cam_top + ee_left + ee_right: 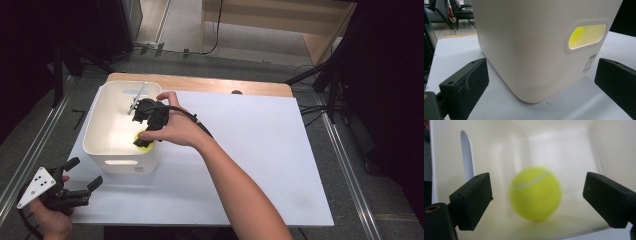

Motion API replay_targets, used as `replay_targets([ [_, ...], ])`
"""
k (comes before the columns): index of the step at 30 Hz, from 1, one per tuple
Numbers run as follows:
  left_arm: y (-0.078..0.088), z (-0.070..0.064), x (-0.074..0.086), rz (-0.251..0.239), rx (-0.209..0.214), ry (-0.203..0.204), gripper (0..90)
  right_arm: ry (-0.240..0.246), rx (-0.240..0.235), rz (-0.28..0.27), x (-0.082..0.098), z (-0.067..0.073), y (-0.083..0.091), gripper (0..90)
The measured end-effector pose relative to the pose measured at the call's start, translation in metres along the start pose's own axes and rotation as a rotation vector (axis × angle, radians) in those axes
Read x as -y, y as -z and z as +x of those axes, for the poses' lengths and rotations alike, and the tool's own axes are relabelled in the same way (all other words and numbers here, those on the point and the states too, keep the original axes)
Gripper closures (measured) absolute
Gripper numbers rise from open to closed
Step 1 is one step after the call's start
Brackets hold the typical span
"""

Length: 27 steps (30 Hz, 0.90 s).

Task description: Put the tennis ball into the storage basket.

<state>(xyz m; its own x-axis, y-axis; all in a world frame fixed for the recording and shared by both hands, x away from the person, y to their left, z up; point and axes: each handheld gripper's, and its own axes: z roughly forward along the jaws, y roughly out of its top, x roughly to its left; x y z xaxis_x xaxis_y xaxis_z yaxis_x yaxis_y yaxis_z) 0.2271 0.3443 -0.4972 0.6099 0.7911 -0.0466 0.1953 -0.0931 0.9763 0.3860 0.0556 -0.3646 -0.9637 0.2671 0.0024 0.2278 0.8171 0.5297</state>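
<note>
While poised over the white bin (107, 150), right gripper (145, 131) pointing down into it, jaws spread wide and released, nothing pressed between the pads. Tennis ball (535, 193) lying free on the bin floor, apart from both jaws and slightly blurred in the right gripper view; seen from the high view as a yellow patch (145, 137) near the bin's front right corner, partly covered by the gripper. Right hand (175, 127) wrapped round the gripper body, forearm crossing the white board (260, 150) from the bottom edge. Left gripper (82, 177) held low at the table's near left corner, just off the board, aimed at the bin's front wall; jaws parted, holding nothing. In the left gripper view, bin wall (529, 47) close ahead, yellow glow visible through the handle slot (586, 36), small barcode label (590, 62) beneath it.
</note>
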Motion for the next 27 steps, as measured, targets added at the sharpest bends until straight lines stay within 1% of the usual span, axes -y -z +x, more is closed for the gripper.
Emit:
replay_targets([
  [1, 0.0, 0.0, 0.0, 0.0, 0.0, -0.001, 0.0, -0.005, -0.006, -0.013, 0.0, 0.0, 0.002, 2.3],
  [2, 0.0, 0.0, 0.0, 0.0, 0.0, 0.0, 0.0, 0.0, -0.015, -0.016, 0.001, -0.001, 0.004, 0.8],
  [5, 0.0, 0.0, 0.0, 0.0, 0.0, 0.001, 0.0, 0.015, -0.011, -0.03, 0.004, -0.001, 0.01, 0.8],
  [10, 0.0, 0.0, 0.0, 0.001, -0.001, 0.002, 0.0, 0.005, -0.003, -0.059, 0.012, -0.002, 0.019, 0.8],
  [13, 0.0, 0.0, 0.0, 0.002, 0.0, -0.002, 0.0, 0.005, 0.004, -0.075, 0.015, -0.002, 0.022, 0.8],
  [17, -0.001, 0.0, 0.0, 0.002, -0.001, -0.001, 0.0, 0.0, 0.013, -0.084, 0.022, -0.002, 0.027, 0.8],
  [19, -0.001, 0.0, 0.0, -0.001, 0.0, -0.001, 0.0, -0.015, 0.018, -0.085, 0.026, -0.002, 0.03, 0.8],
  [21, -0.001, -0.001, 0.0, -0.001, 0.0, 0.0, 0.0, -0.018, 0.028, -0.091, 0.031, -0.003, 0.032, 0.8],
  [25, -0.001, 0.0, 0.0, 0.002, -0.001, -0.005, 0.0, -0.024, 0.029, -0.091, 0.041, -0.005, 0.036, 0.8],
  [27, -0.001, -0.001, 0.0, 0.004, -0.002, -0.007, 0.0, -0.036, 0.037, -0.094, 0.046, -0.005, 0.037, 0.8],
])
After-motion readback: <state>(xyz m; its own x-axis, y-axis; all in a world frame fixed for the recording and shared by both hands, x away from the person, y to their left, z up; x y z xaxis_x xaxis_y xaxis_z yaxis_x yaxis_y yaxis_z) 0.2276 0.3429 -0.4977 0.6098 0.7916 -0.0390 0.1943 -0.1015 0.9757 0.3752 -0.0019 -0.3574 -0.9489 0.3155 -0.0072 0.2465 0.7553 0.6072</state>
